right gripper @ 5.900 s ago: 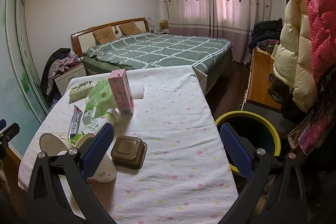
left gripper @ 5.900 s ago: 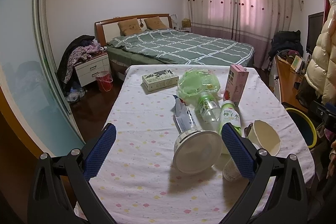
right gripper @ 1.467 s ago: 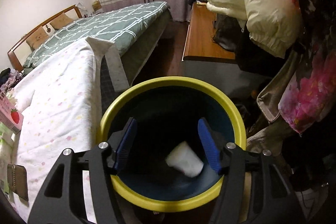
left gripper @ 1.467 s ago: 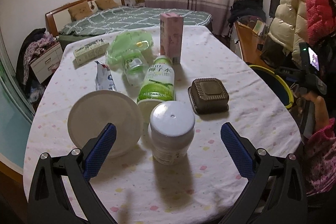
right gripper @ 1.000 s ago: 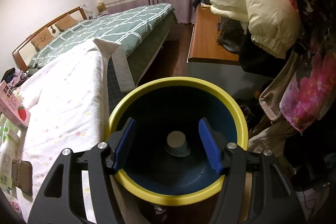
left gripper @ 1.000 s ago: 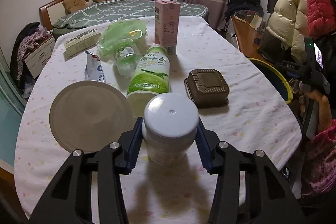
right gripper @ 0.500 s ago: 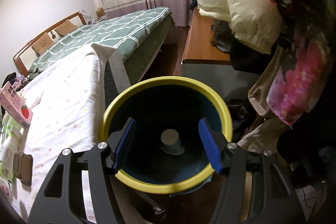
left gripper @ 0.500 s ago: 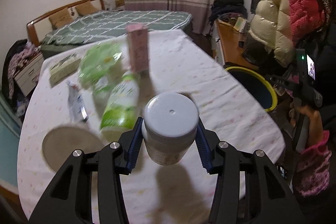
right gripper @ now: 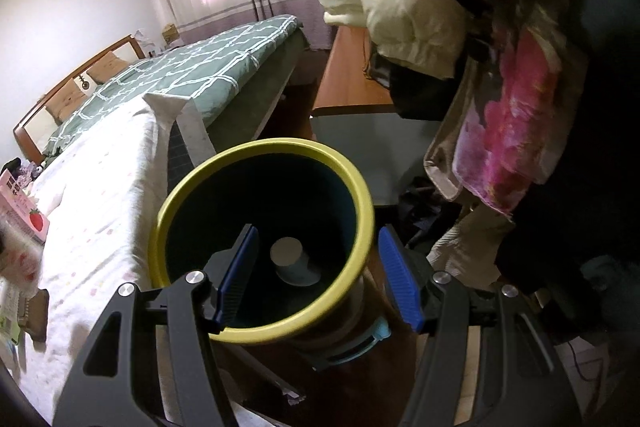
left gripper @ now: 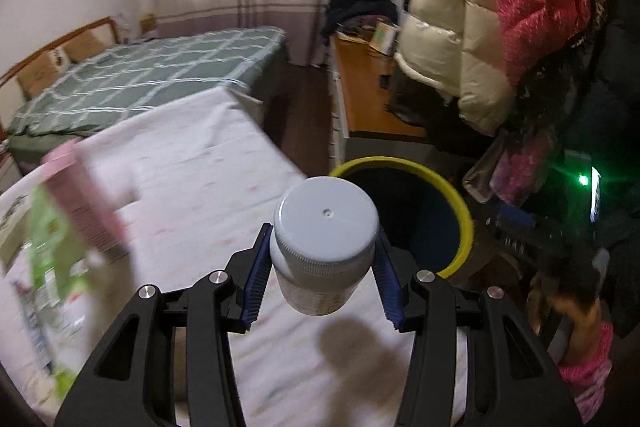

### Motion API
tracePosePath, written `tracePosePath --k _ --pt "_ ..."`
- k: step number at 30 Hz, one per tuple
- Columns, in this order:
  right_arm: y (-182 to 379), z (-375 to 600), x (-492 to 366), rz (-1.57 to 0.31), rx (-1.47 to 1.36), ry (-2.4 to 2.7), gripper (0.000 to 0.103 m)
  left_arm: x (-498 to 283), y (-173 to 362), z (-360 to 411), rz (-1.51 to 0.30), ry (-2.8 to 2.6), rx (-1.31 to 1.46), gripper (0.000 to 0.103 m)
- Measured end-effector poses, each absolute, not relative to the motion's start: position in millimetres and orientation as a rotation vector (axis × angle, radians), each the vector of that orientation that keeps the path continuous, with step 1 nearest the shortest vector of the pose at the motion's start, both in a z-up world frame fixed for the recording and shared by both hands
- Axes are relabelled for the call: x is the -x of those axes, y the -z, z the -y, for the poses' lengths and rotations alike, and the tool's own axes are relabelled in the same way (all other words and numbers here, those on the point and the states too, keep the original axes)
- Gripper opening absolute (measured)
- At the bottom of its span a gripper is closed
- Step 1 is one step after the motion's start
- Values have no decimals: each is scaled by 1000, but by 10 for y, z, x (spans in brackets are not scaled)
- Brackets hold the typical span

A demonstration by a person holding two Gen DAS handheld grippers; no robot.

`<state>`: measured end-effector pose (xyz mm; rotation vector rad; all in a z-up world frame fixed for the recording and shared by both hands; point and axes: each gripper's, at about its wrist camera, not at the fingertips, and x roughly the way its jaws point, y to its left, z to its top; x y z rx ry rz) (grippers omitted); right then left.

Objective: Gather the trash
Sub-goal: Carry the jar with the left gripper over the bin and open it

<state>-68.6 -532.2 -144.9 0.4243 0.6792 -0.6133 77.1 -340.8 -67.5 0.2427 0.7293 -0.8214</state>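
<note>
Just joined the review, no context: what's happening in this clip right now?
A person is clearing trash off a cloth-covered table with two handheld grippers. The left gripper is shut on a white plastic jar with a grey lid, lifted off the table, with the yellow-rimmed bin just beyond it. The right gripper is open and empty above that bin, where an upside-down paper cup already lies at the bottom.
</note>
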Motion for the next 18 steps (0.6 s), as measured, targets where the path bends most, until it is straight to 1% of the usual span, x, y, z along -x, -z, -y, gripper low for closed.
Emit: tracePosePath --k 10,14,18 --pt "1578 5519 832 -694 -466 628 60 -1002 1117 4529 -842 904 -290 48" --pt "1626 5577 872 -702 -479 641 61 -1039 1307 4801 -880 907 -309 48" --pt "1666 5603 893 -715 -488 647 62 -1072 1373 4861 -901 897 -306 48"
